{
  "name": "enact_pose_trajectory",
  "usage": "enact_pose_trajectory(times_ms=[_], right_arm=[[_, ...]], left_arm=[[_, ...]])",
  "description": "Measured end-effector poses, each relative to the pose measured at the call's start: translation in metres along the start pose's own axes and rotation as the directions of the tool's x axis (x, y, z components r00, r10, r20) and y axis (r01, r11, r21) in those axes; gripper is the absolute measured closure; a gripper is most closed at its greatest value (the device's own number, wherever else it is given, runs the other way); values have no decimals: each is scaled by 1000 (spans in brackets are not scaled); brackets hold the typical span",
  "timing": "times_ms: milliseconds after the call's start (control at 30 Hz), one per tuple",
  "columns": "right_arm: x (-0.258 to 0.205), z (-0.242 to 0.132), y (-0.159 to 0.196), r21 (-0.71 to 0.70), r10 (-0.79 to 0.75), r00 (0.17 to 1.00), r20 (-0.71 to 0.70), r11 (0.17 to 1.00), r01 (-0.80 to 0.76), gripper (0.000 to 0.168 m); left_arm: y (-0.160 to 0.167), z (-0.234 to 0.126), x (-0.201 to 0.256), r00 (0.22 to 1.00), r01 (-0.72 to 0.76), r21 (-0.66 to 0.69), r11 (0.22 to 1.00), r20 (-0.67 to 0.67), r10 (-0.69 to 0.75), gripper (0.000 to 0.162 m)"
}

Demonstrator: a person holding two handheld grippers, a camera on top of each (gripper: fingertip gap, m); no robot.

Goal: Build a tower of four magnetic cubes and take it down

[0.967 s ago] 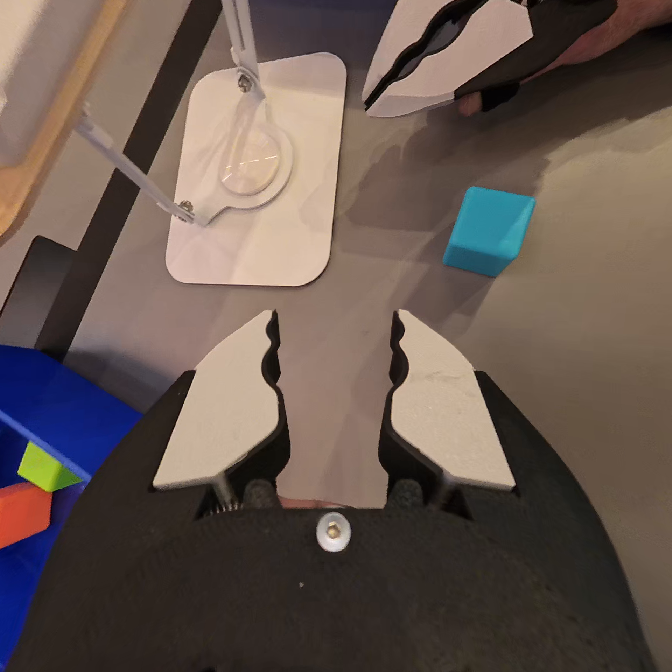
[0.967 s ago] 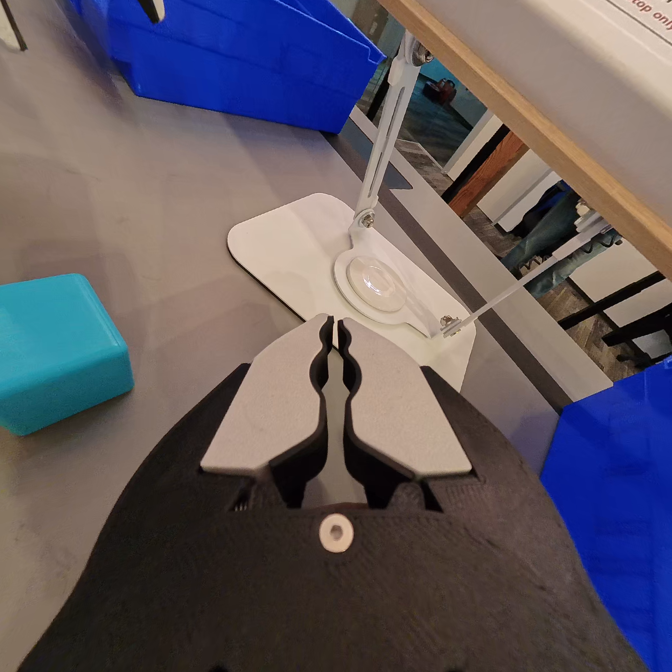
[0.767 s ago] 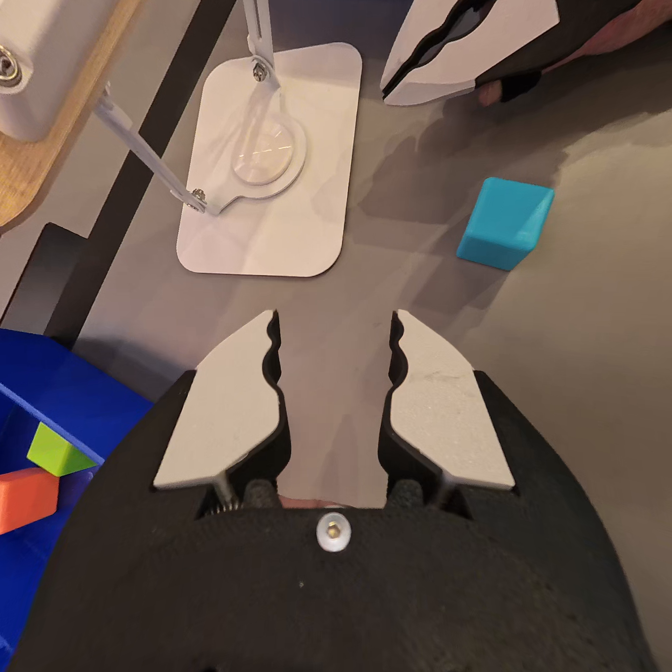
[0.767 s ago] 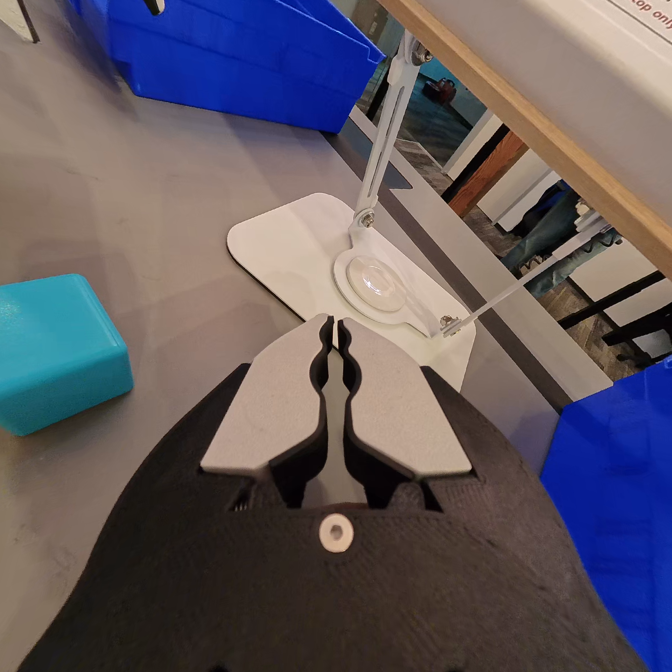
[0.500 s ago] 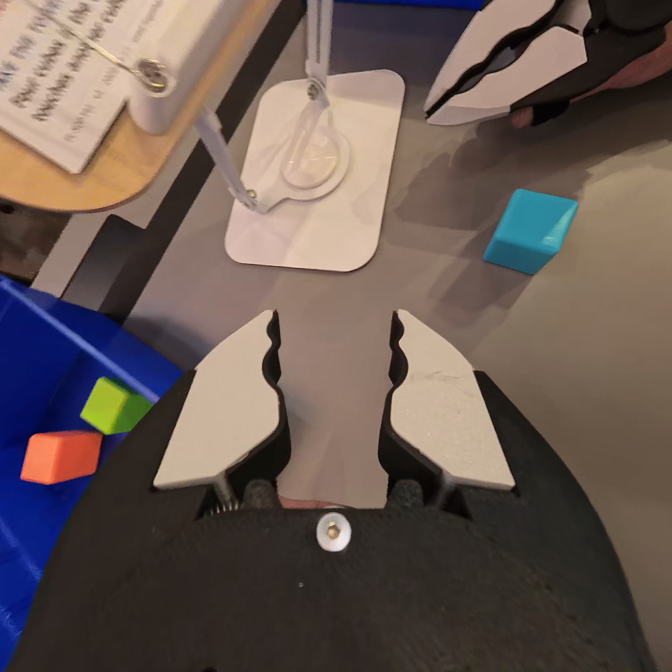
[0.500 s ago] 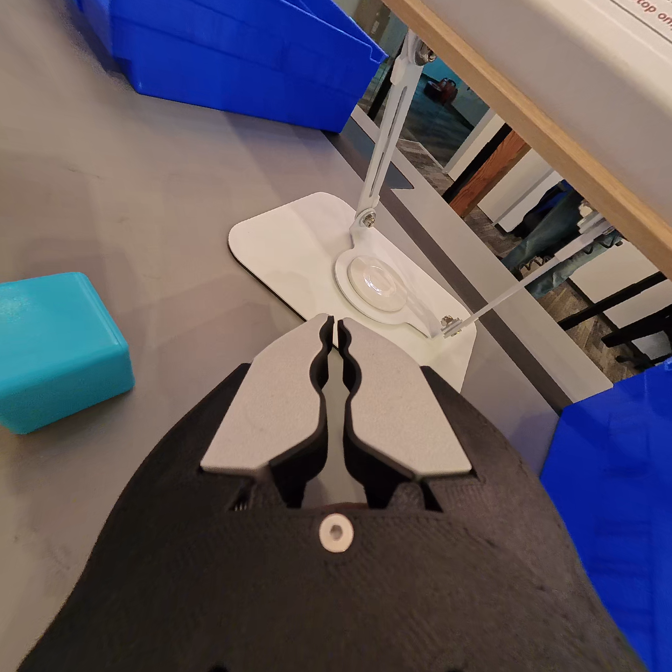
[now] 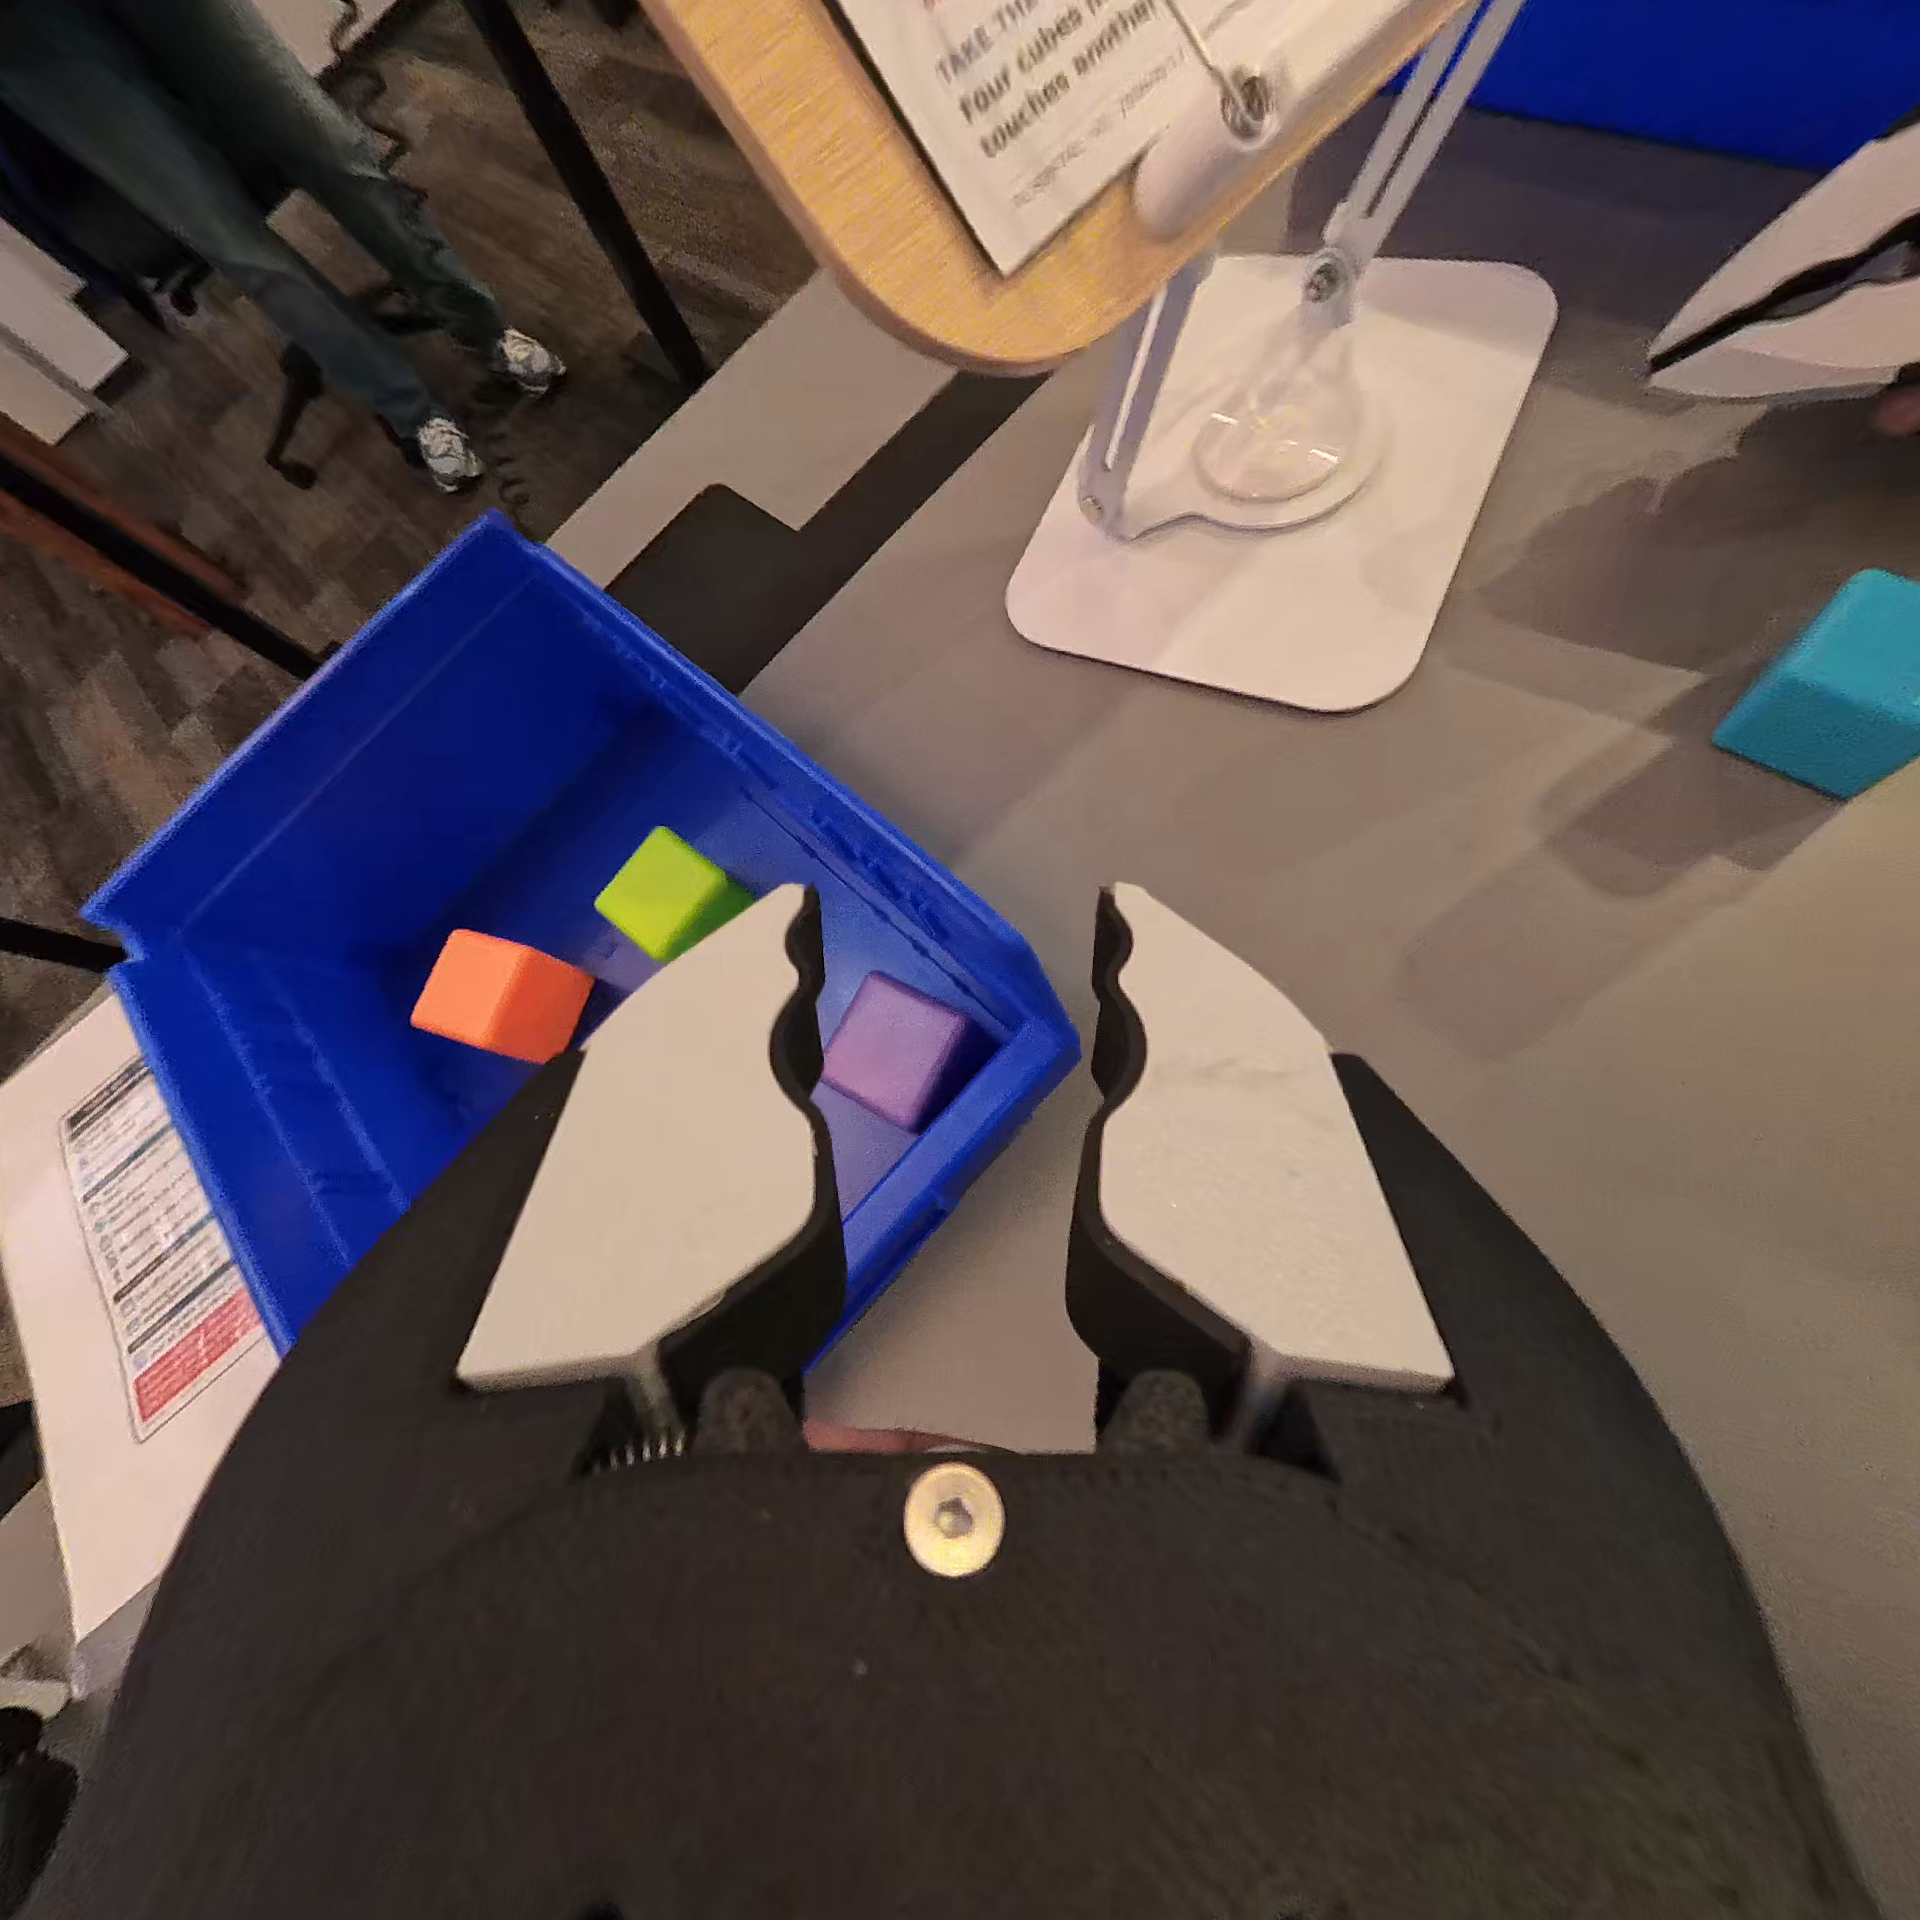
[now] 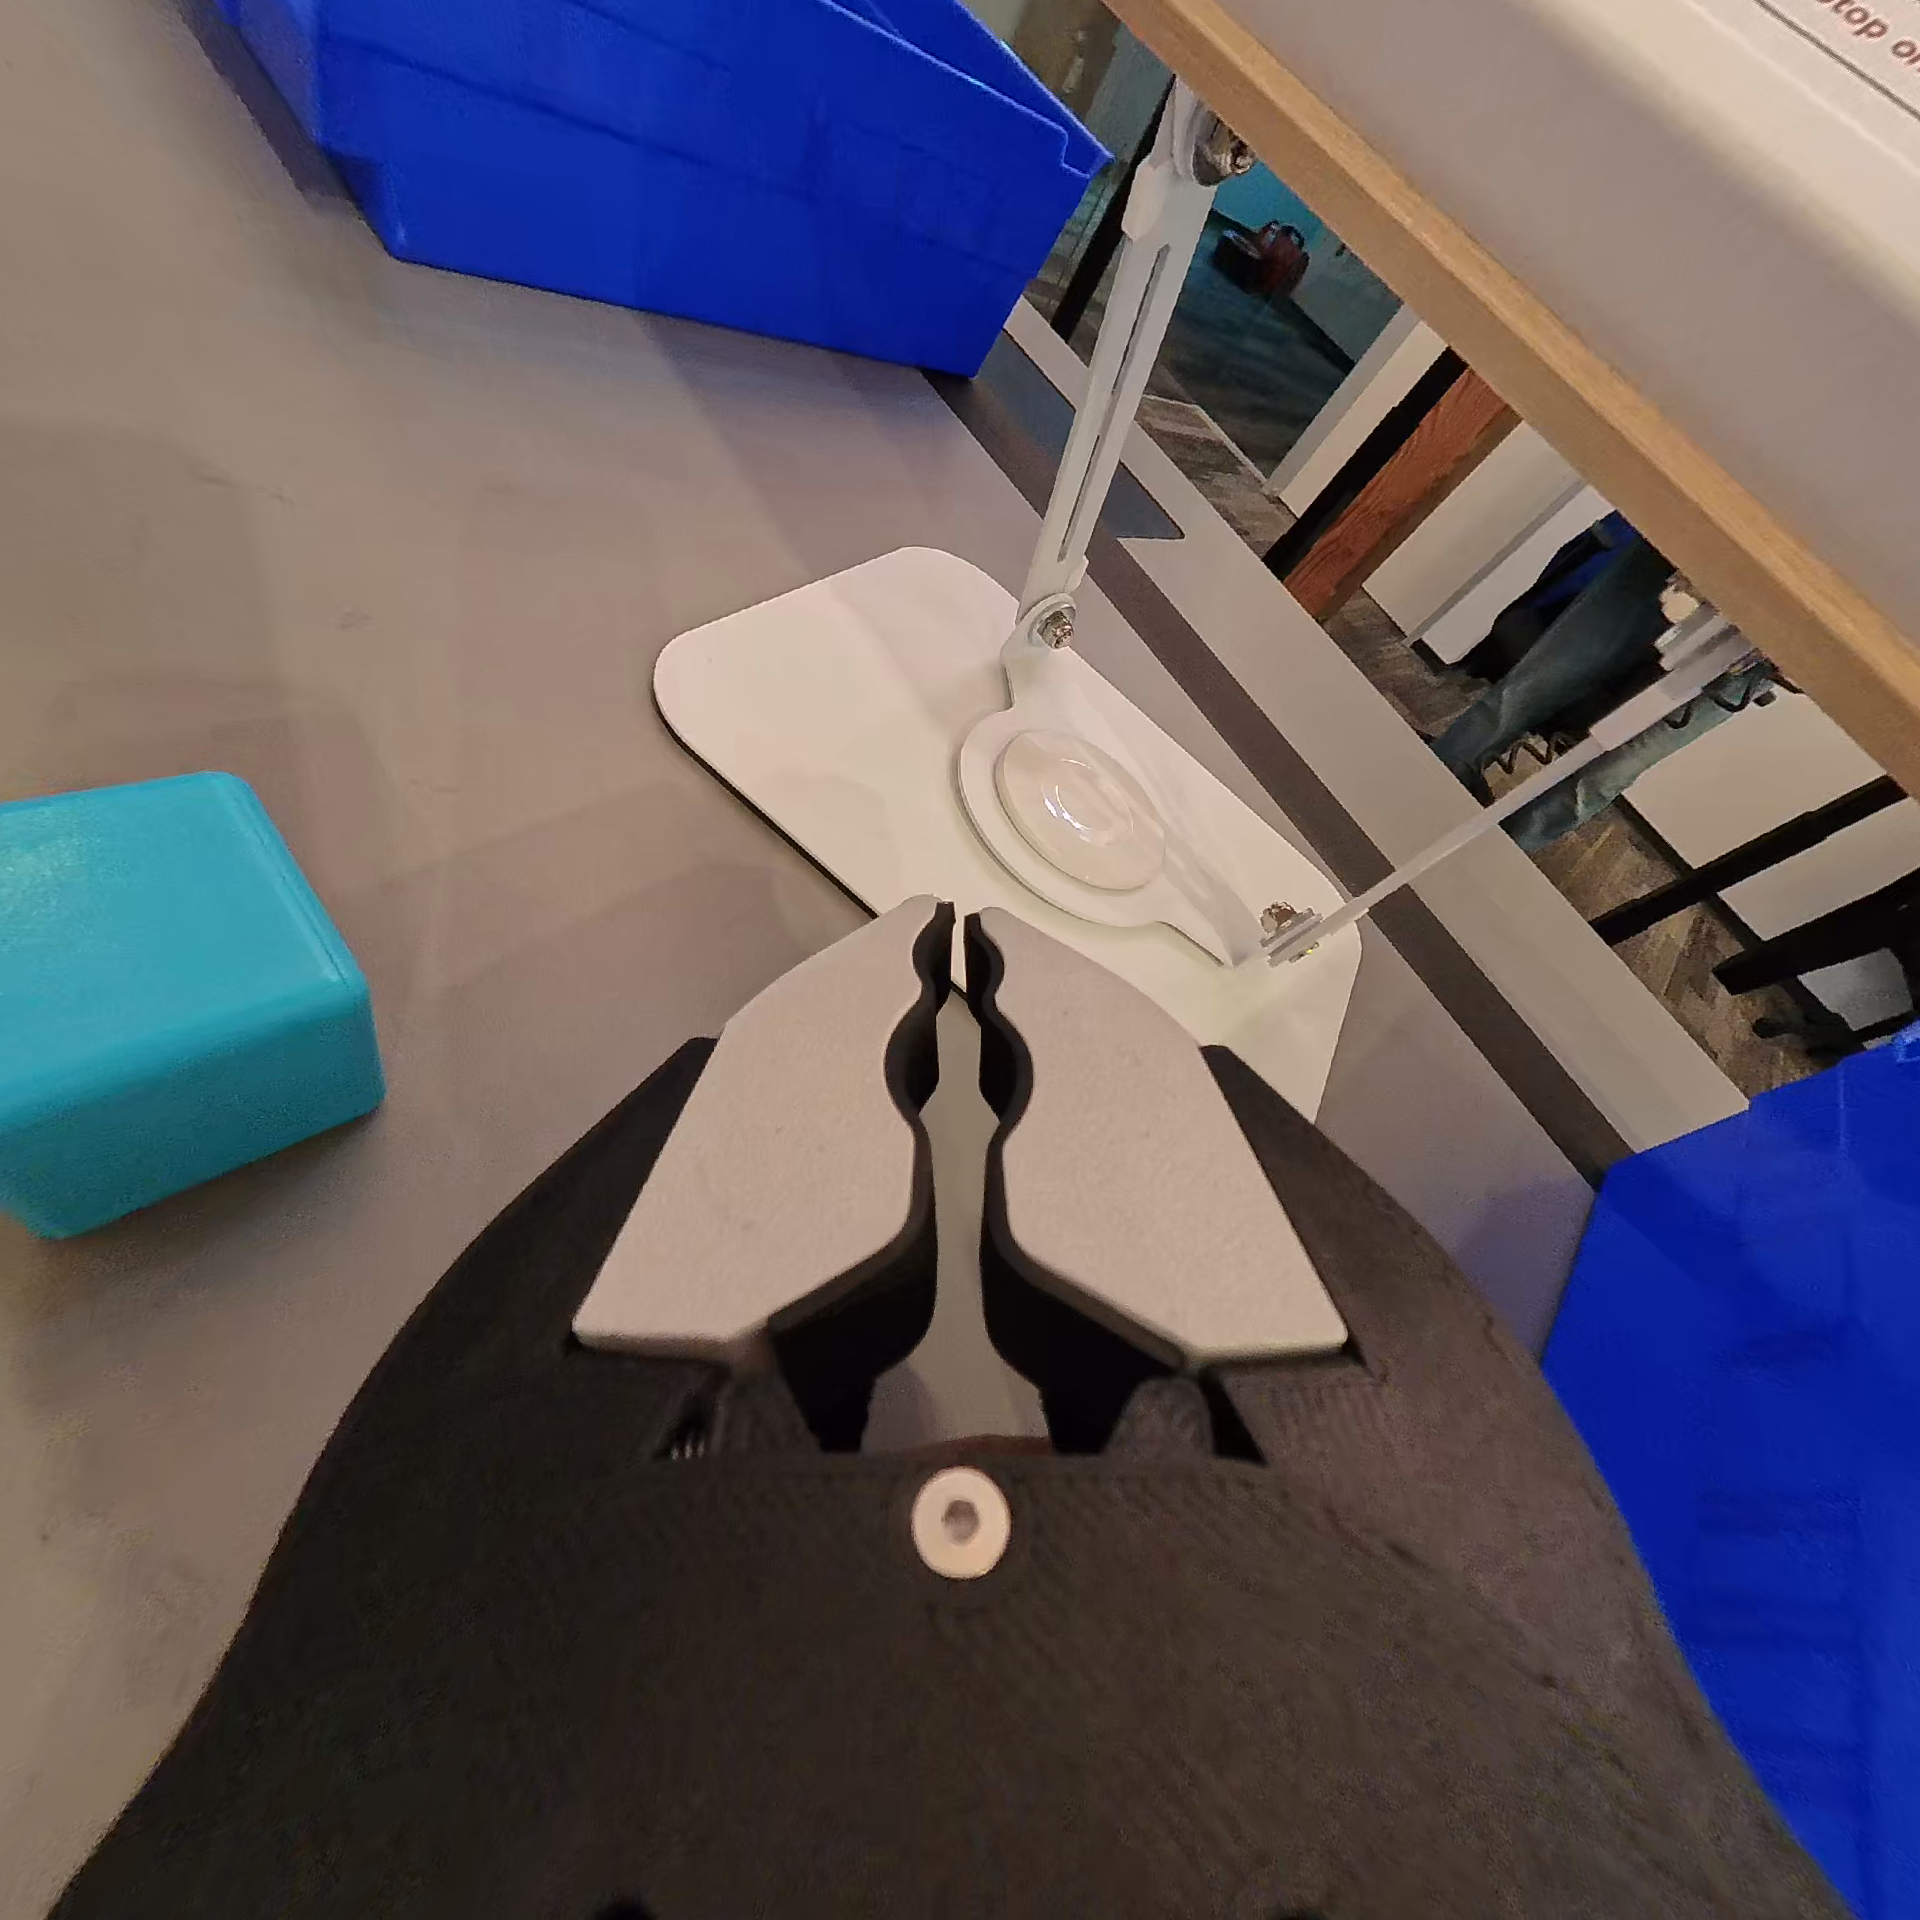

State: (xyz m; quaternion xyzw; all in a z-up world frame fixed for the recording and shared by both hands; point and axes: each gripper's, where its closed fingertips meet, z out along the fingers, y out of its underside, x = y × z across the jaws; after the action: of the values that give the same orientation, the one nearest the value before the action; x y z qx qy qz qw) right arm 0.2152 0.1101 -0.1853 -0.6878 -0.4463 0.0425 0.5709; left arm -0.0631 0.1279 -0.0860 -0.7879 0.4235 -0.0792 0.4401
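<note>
A teal cube (image 7: 1839,686) sits alone on the grey table and shows large at the left of the right wrist view (image 8: 156,997). An orange cube (image 7: 499,997), a green cube (image 7: 670,890) and a purple cube (image 7: 896,1049) lie in a blue bin (image 7: 343,748). My left gripper (image 7: 951,904) is open and empty, raised over the bin's near right corner. My right gripper (image 8: 953,914) is shut and empty, low over the table to the right of the teal cube; it also shows at the upper right of the left wrist view (image 7: 1797,322).
A white stand base (image 7: 1278,520) (image 8: 894,727) with thin arms holds a wooden board with a sheet of paper (image 7: 997,135) above the table. Blue bins stand at the back left (image 8: 665,177) and at the right (image 8: 1766,1351). A person's legs (image 7: 343,239) are past the table edge. Left tips to right tips: about 30 cm. To reach the teal cube (image 7: 1839,686) in a straight line is about 11 cm for my right fingers, about 25 cm for my left. It is also in sight in the right wrist view (image 8: 114,811).
My left gripper has risen and swung left, from over the bare table to over the blue bin; the three cubes in it have come into view. My right gripper has hardly moved.
</note>
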Motion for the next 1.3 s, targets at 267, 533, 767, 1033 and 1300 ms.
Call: enact_pose_trajectory(times_ms=[267, 533, 767, 1033, 1300], right_arm=[[0, 0, 0, 0, 6, 1000, 3, 1000, -6, 166], [0, 0, 1, -3, 11, 1000, 7, 1000, -11, 166], [-1, 1, 1, -6, 5, 1000, 9, 1000, -5, 166], [0, 1, 1, -5, 10, 1000, 10, 1000, -10, 166], [0, 0, 1, -2, 13, 1000, 15, 1000, -13, 166]], left_arm=[[37, 26, -29, 984, -173, -179, 969, -64, 164, 115], [34, 53, -58, 977, -212, -155, 965, -64, 204, 114], [46, 69, -78, 979, -202, -186, 961, -68, 193, 114], [59, 97, -94, 964, -264, -258, 929, -88, 250, 113], [67, 120, -102, 954, -293, -271, 917, -141, 263, 113]])
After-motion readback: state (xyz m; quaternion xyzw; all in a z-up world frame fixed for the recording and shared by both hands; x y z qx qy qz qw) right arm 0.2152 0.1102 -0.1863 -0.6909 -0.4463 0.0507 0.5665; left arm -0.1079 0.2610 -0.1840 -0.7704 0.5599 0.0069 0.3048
